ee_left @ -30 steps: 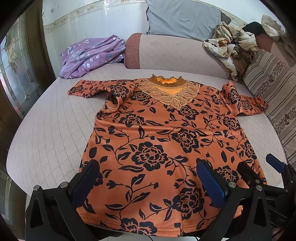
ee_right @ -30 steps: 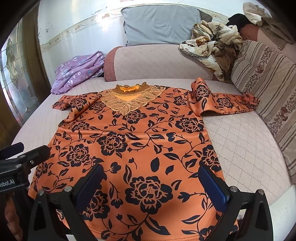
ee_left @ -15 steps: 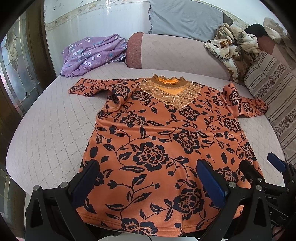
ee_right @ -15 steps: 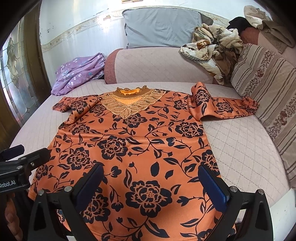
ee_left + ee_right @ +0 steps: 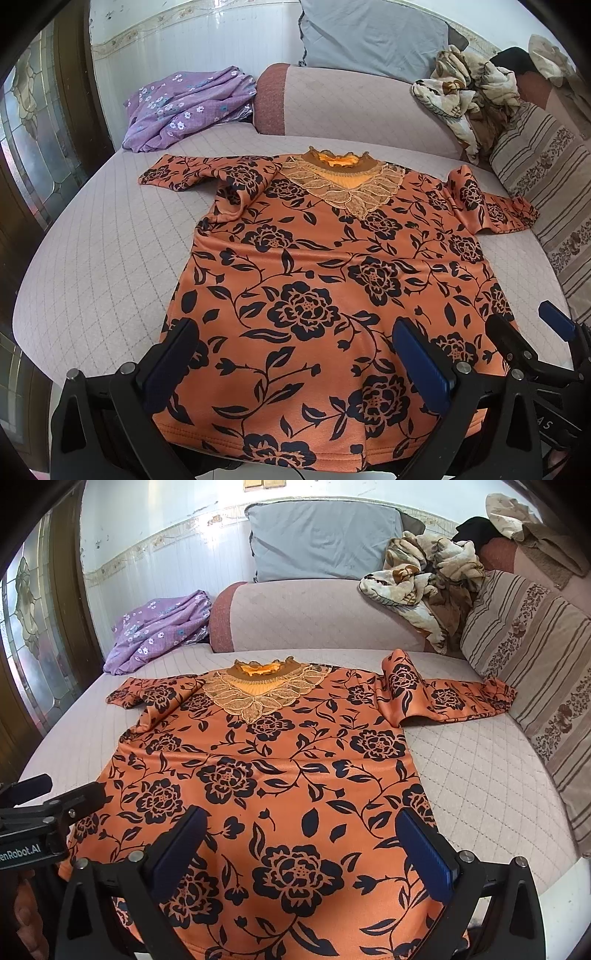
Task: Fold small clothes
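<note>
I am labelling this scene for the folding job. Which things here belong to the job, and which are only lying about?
Belongs to the job:
- orange flowered shirt, spread flat on the bed
- left gripper, fingers open above the hem
- right gripper, fingers open above the hem

Only lying about:
- purple flowered cloth
- grey pillow
- crumpled blanket
- striped cushion

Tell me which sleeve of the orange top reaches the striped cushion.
The right-hand sleeve: its cuff ends against the striped cushion. The other sleeve lies on bare bedding, pointing toward the purple cloth.

Orange floral blouse (image 5: 314, 280), spread flat
</note>
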The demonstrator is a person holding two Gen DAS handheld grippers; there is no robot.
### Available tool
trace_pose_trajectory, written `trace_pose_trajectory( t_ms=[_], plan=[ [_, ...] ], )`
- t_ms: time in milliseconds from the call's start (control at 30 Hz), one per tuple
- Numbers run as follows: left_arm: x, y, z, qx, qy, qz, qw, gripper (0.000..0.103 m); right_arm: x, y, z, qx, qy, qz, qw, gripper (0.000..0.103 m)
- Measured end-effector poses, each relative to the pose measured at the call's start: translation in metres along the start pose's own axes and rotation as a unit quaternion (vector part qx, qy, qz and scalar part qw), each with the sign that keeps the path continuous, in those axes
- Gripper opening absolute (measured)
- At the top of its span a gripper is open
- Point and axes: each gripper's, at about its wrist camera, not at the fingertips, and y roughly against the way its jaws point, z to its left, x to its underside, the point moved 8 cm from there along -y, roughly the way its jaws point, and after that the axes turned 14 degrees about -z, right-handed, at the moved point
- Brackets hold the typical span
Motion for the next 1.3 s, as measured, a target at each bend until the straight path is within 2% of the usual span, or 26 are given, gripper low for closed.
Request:
trace_pose_trajectory(
  t_ms=[1300],
  plan=[
    [0.0053, -0.0061, 0.0008, -0.004, 0.001, 0.011, 0.9999, 0.103, -0.0059, -0.0024, 0.0048, -0.005, 0.001, 0.000, 1.000, 0.103]
  ],
)
